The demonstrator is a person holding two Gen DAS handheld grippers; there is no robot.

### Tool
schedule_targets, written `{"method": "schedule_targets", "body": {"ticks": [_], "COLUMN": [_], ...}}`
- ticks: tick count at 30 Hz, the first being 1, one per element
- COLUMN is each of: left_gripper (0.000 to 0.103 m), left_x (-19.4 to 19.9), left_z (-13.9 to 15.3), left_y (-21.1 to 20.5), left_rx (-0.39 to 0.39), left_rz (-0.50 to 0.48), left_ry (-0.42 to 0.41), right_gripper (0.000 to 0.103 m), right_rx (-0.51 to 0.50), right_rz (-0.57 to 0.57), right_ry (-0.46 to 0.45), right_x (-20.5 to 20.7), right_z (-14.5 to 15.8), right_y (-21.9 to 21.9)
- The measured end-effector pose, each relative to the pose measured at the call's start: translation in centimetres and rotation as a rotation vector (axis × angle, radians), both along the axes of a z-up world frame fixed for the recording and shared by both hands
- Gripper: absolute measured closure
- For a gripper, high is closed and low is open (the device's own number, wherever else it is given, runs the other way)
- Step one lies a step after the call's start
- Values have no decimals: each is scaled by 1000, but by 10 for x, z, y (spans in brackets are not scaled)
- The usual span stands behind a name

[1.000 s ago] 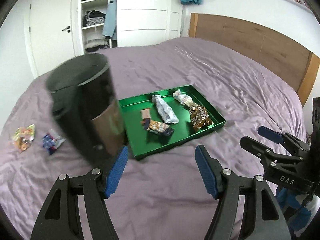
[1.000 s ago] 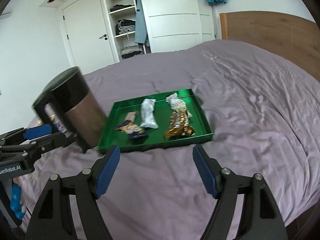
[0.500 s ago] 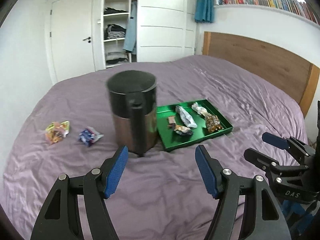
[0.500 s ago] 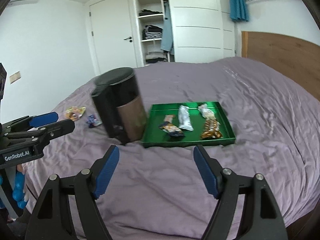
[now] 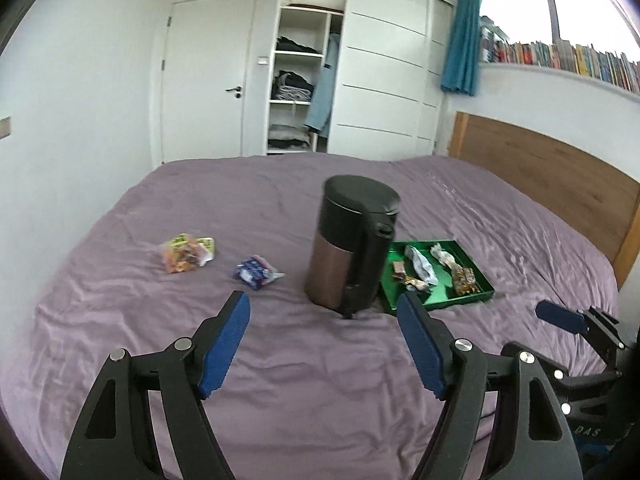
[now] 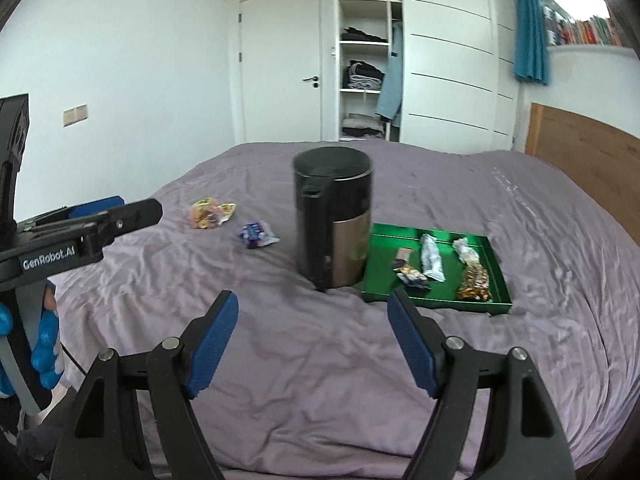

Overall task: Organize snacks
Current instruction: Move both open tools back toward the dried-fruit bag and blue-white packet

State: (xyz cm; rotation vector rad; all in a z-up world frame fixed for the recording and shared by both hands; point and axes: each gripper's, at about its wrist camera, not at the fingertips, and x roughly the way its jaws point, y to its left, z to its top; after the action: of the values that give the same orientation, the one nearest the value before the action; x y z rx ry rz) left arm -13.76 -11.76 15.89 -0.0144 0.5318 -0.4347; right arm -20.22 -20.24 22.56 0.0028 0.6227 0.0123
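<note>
A green tray (image 5: 478,294) (image 6: 498,264) lies on the purple bed and holds several wrapped snacks (image 6: 430,258). Against its left side stands a tall black and copper lidded bin (image 5: 352,244) (image 6: 332,216). Two loose snacks lie further left: an orange-yellow packet (image 5: 186,252) (image 6: 210,212) and a blue packet (image 5: 256,272) (image 6: 256,234). My left gripper (image 5: 322,320) hangs over the bed's near part, its jaws opening with nothing between them. My right gripper (image 6: 311,312) is open and empty beside it, well short of the bin.
The bed (image 5: 320,380) has a wooden headboard (image 5: 560,172) at the right. Behind it are a white door (image 6: 280,68), an open wardrobe with folded clothes (image 6: 362,76), a blue curtain and a shelf of books (image 5: 560,60). A blue-gloved hand (image 6: 44,340) holds the left gripper.
Both grippers have drawn back and upward from the bed. The bin, close and tilted by the left fingers a second ago, now stands upright and farther off. The left jaws have widened.
</note>
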Motion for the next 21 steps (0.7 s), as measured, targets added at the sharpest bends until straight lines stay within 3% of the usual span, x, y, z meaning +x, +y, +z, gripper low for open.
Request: {"method": "schedule_targets", "body": {"ticks": [7, 21], "left_gripper": [31, 28], "left_x": [-4, 21], "left_z": [-10, -73], "left_y": [39, 168], "left_rx": [-15, 10], "left_rz": [64, 361], "left_ry": [7, 94], "right_gripper": [14, 14], "right_rx": [-26, -51], "right_rz": [71, 237], "right_ry": [10, 66], "right_x": [-2, 28], "right_z": [5, -10], "right_y": [40, 103]}}
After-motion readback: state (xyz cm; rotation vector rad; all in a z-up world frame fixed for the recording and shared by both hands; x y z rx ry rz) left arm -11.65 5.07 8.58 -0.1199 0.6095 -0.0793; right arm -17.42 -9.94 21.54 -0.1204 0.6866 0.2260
